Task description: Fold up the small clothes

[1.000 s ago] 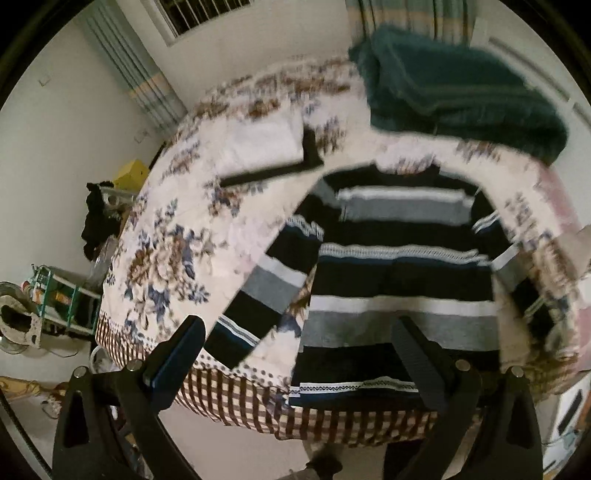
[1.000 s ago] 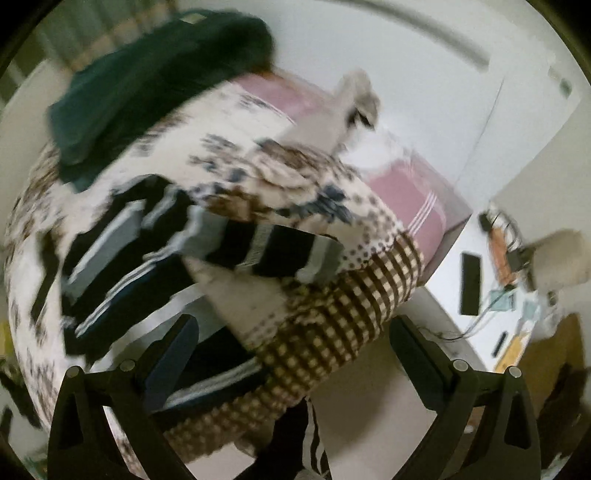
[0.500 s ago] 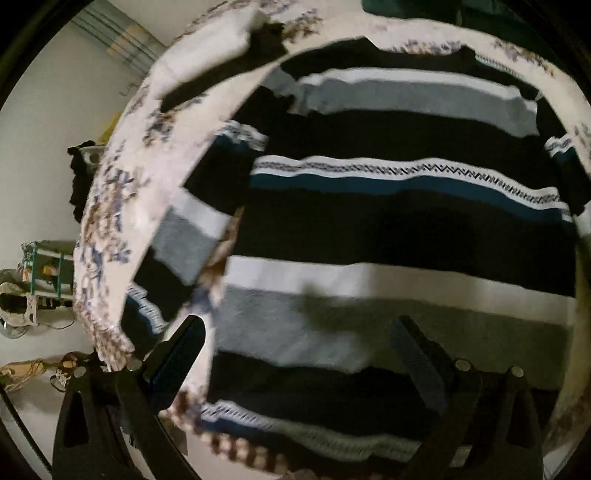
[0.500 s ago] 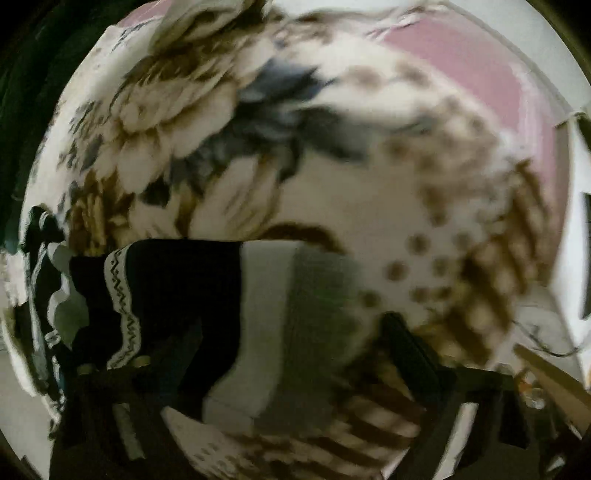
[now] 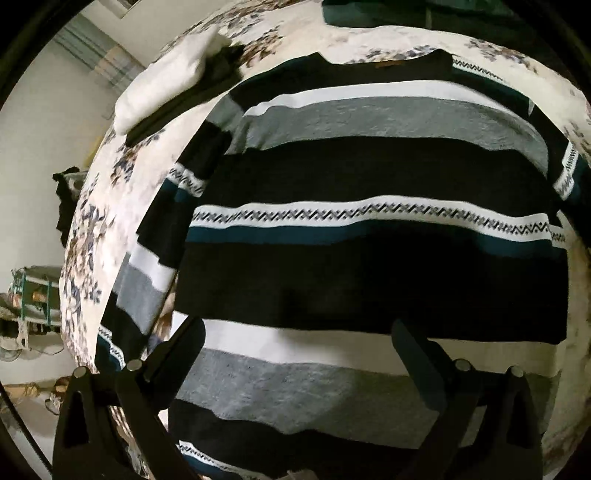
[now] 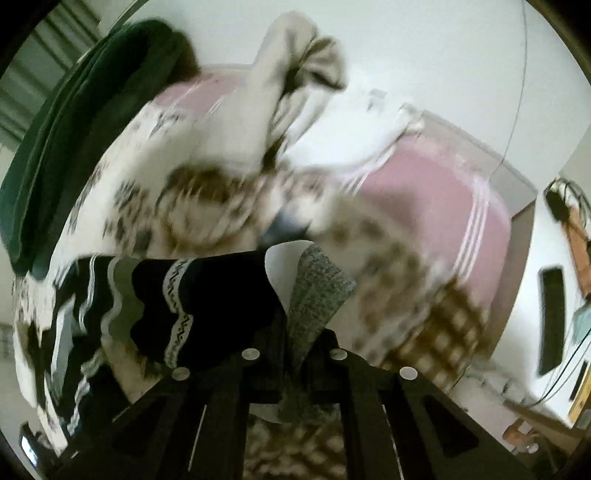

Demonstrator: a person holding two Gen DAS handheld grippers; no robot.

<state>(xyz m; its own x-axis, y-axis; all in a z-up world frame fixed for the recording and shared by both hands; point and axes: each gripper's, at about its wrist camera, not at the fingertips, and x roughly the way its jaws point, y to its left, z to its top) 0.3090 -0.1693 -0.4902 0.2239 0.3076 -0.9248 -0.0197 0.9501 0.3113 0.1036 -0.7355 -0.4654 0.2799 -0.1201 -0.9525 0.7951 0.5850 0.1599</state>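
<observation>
One striped sweater (image 5: 369, 280) lies spread on one bed with a flowered cover (image 5: 107, 206), and two grippers are in view: the left gripper (image 5: 295, 354) low over the sweater's lower body, the right gripper (image 6: 291, 354) at a sleeve end (image 6: 314, 291). Beyond the sweater's collar there is one dark green blanket (image 5: 388, 14), and off its shoulder one white pillow (image 5: 166, 74) (with one black strip of cloth (image 5: 184, 107) along its near edge). The sweater has two sleeves.
</observation>
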